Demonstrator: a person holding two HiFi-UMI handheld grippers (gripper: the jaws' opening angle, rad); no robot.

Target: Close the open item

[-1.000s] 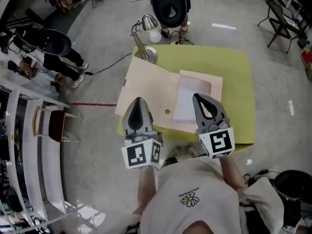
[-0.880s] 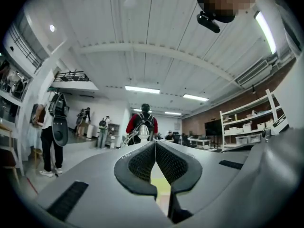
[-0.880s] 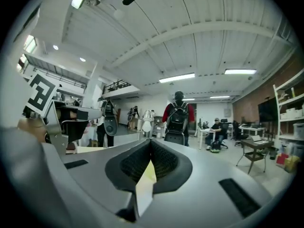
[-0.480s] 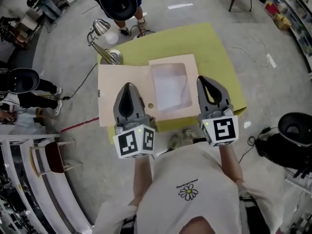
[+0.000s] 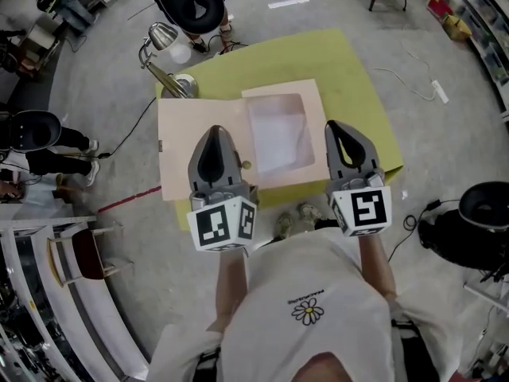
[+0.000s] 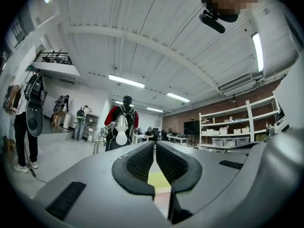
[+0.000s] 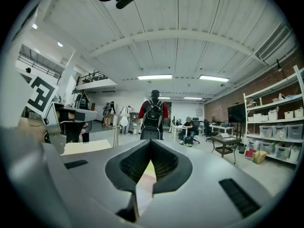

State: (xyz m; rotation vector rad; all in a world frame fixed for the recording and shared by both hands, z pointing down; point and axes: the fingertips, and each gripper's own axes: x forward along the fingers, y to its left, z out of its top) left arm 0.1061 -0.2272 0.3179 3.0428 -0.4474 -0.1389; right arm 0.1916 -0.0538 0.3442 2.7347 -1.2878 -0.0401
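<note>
your left gripper and right gripper are both fully closed and hold nothing. the folder lies open on the yellow-green table, below both gripper tips.

Grey concrete floor, white ribbed ceiling with strip lights, shelving along brick wall.

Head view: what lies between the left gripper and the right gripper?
The right half of the open folder, with a white sheet on it, as the head view shows.
</note>
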